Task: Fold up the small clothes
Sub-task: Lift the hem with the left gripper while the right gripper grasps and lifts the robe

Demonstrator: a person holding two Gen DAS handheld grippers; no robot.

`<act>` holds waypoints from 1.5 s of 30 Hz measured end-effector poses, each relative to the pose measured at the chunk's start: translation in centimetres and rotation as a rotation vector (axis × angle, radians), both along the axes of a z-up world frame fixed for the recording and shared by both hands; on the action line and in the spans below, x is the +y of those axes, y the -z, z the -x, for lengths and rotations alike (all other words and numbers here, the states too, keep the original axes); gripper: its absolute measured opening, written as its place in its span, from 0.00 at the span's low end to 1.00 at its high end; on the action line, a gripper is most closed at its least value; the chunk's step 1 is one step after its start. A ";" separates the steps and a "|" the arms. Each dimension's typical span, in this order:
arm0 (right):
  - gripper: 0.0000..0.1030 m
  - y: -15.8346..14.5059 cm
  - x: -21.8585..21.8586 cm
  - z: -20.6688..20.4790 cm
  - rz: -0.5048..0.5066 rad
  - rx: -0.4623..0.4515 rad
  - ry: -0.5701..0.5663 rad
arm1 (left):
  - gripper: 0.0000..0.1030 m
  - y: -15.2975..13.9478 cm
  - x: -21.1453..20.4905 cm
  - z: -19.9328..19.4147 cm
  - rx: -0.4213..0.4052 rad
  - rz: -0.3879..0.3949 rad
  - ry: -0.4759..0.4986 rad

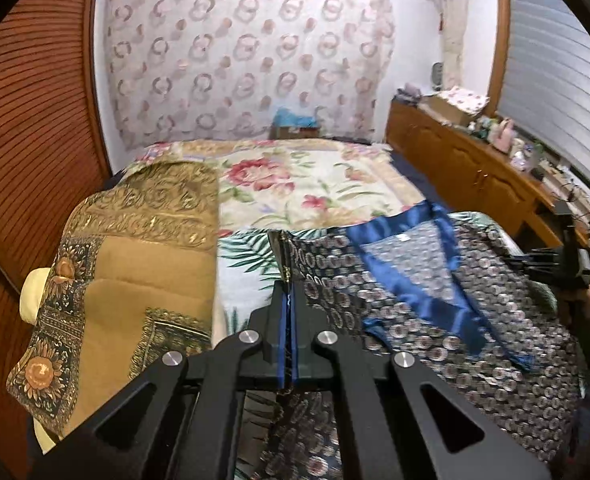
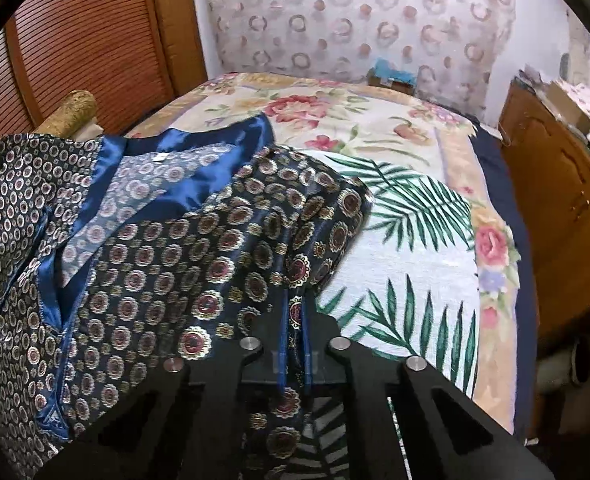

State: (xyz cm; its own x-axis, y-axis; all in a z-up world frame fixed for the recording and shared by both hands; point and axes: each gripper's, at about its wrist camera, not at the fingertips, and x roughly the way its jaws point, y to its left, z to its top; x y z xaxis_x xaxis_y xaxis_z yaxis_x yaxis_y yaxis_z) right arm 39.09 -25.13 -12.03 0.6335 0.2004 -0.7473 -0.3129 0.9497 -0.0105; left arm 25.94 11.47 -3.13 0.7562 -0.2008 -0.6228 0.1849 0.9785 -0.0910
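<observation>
A dark blue garment [image 1: 455,320] with a round medallion print and shiny blue satin trim [image 1: 411,280] is held spread above the bed. My left gripper [image 1: 288,292] is shut on its left edge, with the cloth pinched between the jaws. My right gripper [image 2: 295,312] is shut on the garment's right edge [image 2: 231,248], and the cloth hangs down over the fingers. The right gripper also shows at the right rim of the left wrist view [image 1: 571,256]. The pale inside of the garment [image 2: 155,176] shows at the neck opening.
The bed carries a palm-leaf cloth [image 2: 407,248] over a floral cover [image 1: 303,184]. A gold patterned blanket [image 1: 135,256] lies folded on the left. A wooden slatted door [image 1: 27,120] stands left; a wooden cabinet [image 1: 475,168] with clutter runs along the right.
</observation>
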 end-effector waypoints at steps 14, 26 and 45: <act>0.03 -8.2 1.0 10.5 -0.091 -0.247 -0.065 | 0.02 -5.3 0.1 10.0 -0.147 0.066 0.026; 0.03 -7.4 -0.8 26.0 -0.128 -0.226 -0.096 | 0.02 -2.8 3.4 22.9 -0.142 0.136 -0.011; 0.03 -5.8 -3.6 36.7 -0.118 -0.074 -0.058 | 0.02 0.1 2.9 28.2 -0.003 0.046 0.011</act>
